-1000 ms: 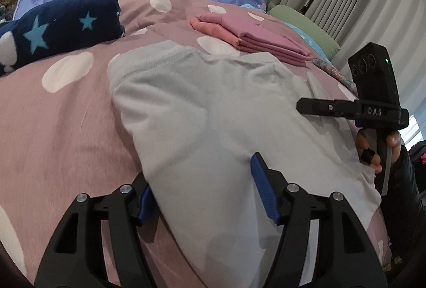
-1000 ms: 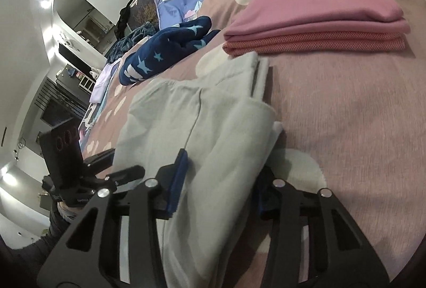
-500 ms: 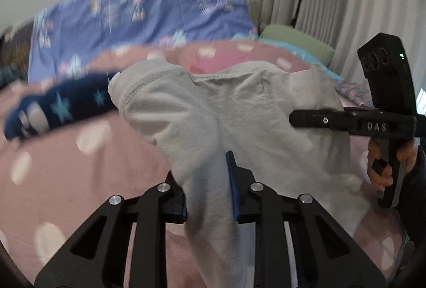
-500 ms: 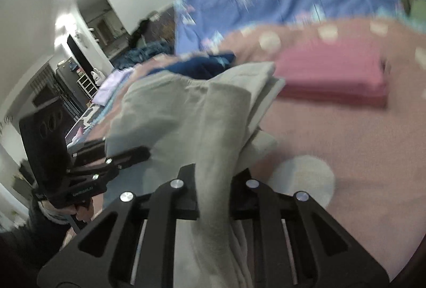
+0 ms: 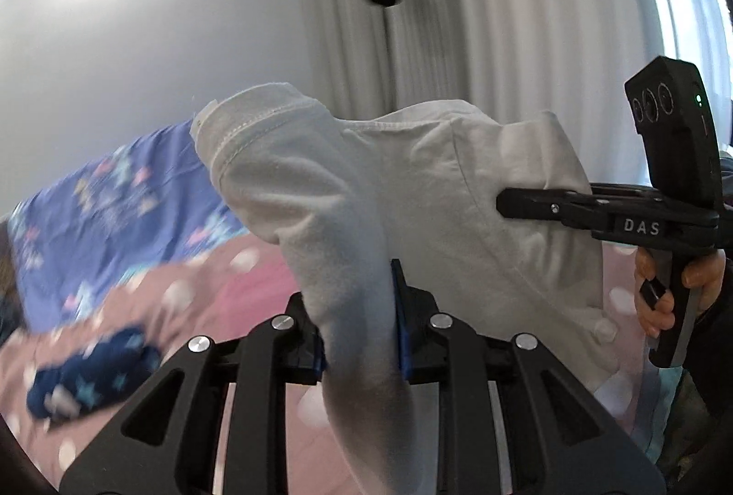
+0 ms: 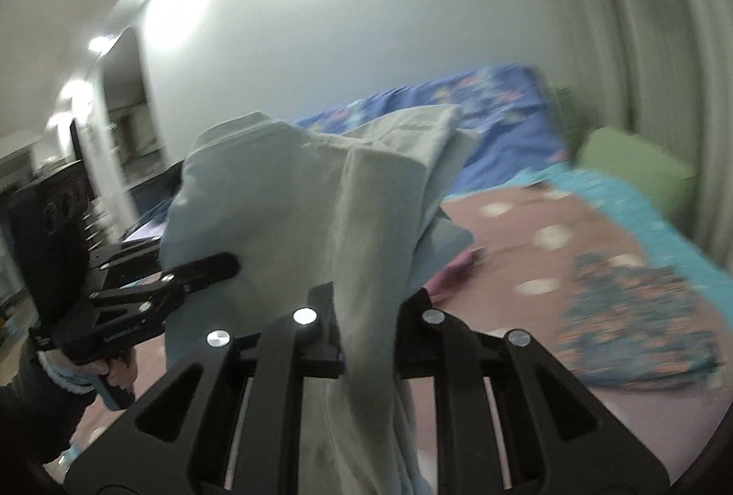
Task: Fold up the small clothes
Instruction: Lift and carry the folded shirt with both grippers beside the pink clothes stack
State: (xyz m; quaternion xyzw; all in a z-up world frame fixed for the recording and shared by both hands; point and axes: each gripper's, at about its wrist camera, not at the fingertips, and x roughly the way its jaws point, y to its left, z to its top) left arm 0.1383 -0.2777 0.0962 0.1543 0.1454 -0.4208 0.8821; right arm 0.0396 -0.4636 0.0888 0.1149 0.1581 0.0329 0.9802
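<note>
A pale grey small garment (image 5: 412,193) hangs in the air above the bed, stretched between both grippers. My left gripper (image 5: 359,325) is shut on one edge of it. My right gripper (image 6: 366,330) is shut on the other edge of the garment (image 6: 293,211). In the left wrist view the right gripper (image 5: 527,206) grips the cloth from the right. In the right wrist view the left gripper (image 6: 215,266) grips it from the left. The cloth hides the fingertips.
Below lies a pink bedspread with white dots (image 5: 174,312), a navy star-patterned garment (image 5: 87,380) on it at the left, and a blue patterned pillow (image 5: 114,211). A green pillow (image 6: 637,170), a patterned cloth (image 6: 641,312) and curtains (image 5: 481,14) are to the right.
Both grippers have closed on the grey garment and lifted it off the bed. Both cameras have tilted up towards the wall and ceiling.
</note>
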